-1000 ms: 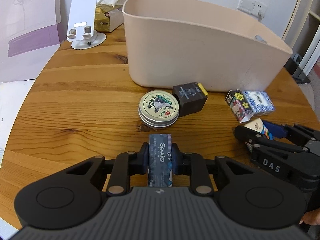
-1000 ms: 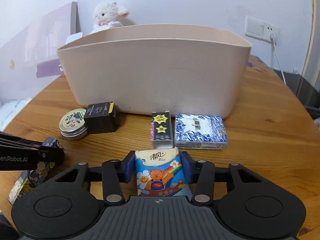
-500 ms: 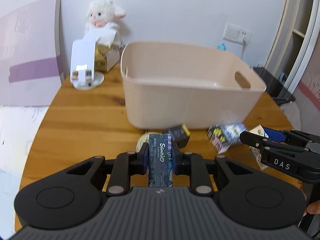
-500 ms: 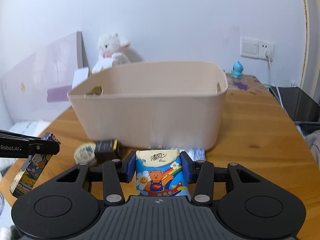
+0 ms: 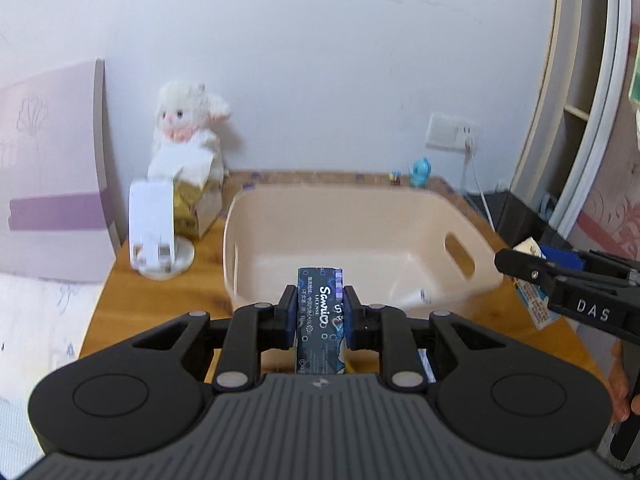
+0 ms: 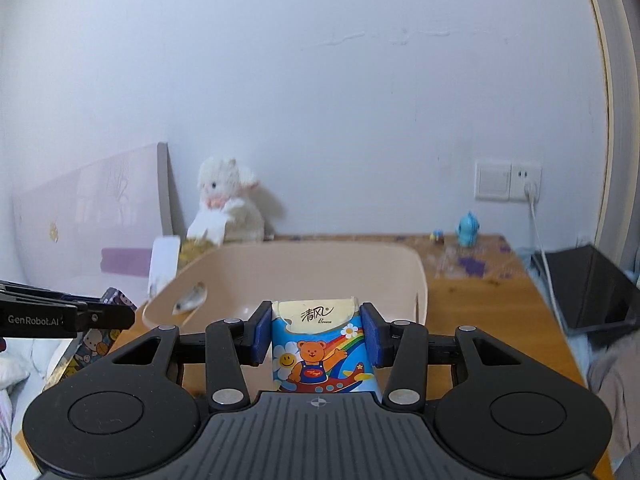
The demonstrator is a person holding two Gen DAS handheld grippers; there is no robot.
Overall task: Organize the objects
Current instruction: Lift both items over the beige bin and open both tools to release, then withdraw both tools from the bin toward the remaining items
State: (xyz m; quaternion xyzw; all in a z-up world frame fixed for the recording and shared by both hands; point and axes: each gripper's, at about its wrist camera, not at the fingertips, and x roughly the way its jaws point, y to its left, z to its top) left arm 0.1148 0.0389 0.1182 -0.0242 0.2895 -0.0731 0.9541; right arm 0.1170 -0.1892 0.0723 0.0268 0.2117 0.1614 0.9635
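My left gripper (image 5: 320,312) is shut on a dark blue cartoon-print box (image 5: 320,336) and holds it high, just in front of the beige plastic bin (image 5: 360,240). My right gripper (image 6: 316,332) is shut on a tissue pack with a bear and rainbow (image 6: 320,352), raised in front of the same bin (image 6: 320,268). The right gripper also shows at the right of the left wrist view (image 5: 560,280). The left gripper shows at the left of the right wrist view (image 6: 80,316). The bin looks empty inside. The small items left on the table are hidden behind my grippers.
A white phone stand (image 5: 154,236) and a tissue box with a white plush lamb (image 5: 188,120) stand left of the bin. A small blue figurine (image 6: 467,228) sits at the back of the wooden table (image 6: 480,280). A wall socket with a cable (image 6: 528,188) is on the right.
Both grippers have risen with their loads from table height to above the bin's rim. The bin's inside has come into view, and the tin and small boxes have dropped out of sight.
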